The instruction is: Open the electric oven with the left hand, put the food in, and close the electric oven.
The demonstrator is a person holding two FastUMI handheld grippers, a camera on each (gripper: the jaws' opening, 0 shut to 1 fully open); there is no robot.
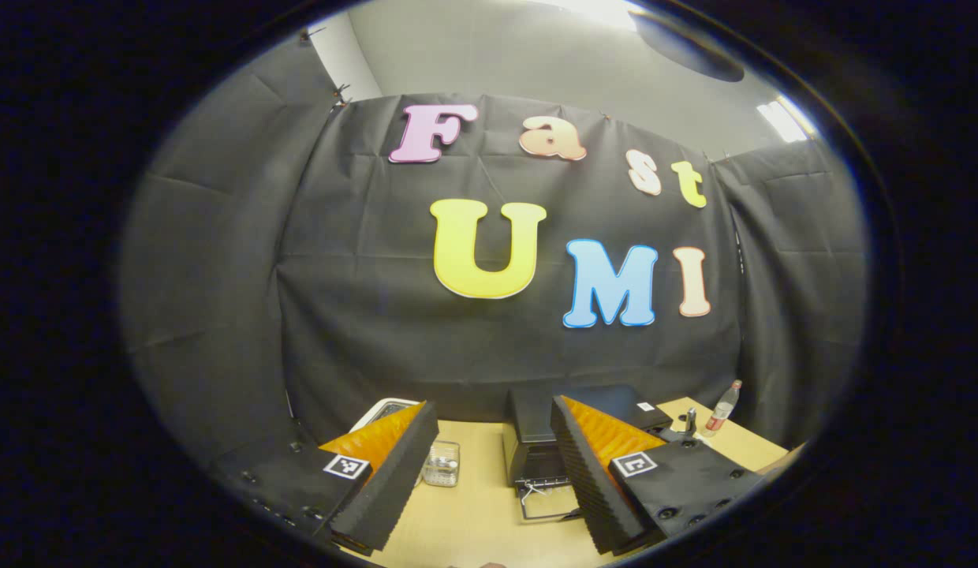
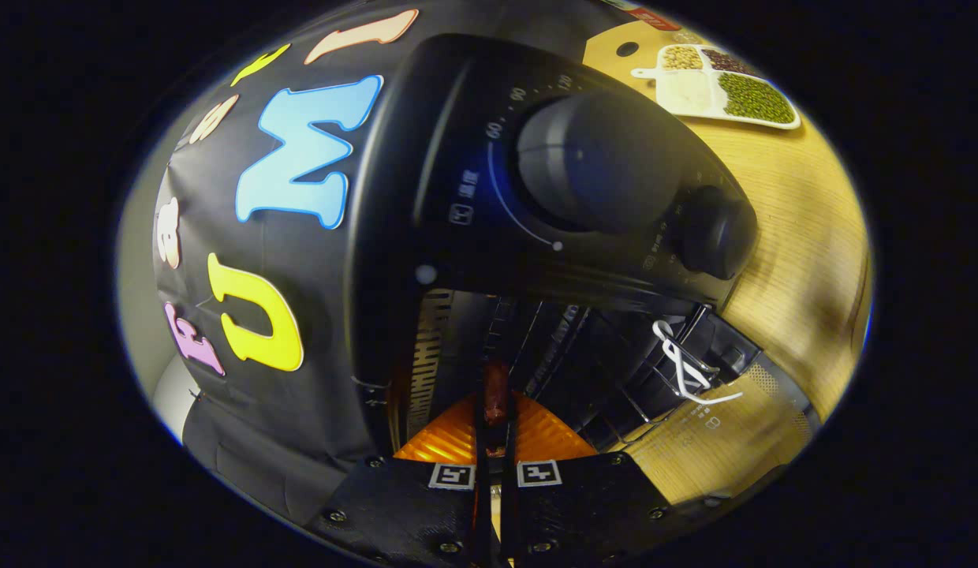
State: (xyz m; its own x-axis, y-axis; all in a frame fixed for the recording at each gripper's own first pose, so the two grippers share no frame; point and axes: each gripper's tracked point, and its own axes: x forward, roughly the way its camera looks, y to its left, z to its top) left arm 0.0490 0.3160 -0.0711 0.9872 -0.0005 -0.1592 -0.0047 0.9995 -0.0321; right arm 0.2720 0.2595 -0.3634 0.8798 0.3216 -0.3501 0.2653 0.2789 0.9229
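Note:
The black electric oven stands on the wooden table ahead of my left gripper, which is open, empty and held well back from it. Its glass door lies folded down and open. In the right gripper view the oven is very close and appears tilted, with a large knob and a smaller knob. My right gripper is shut on a reddish-brown sausage held at the mouth of the dark cavity. A white tie hangs on the lowered door.
A small glass cup stands left of the oven, with a white device behind it. A bottle stands at the table's far right. A white divided tray with beans lies on the table beyond the oven.

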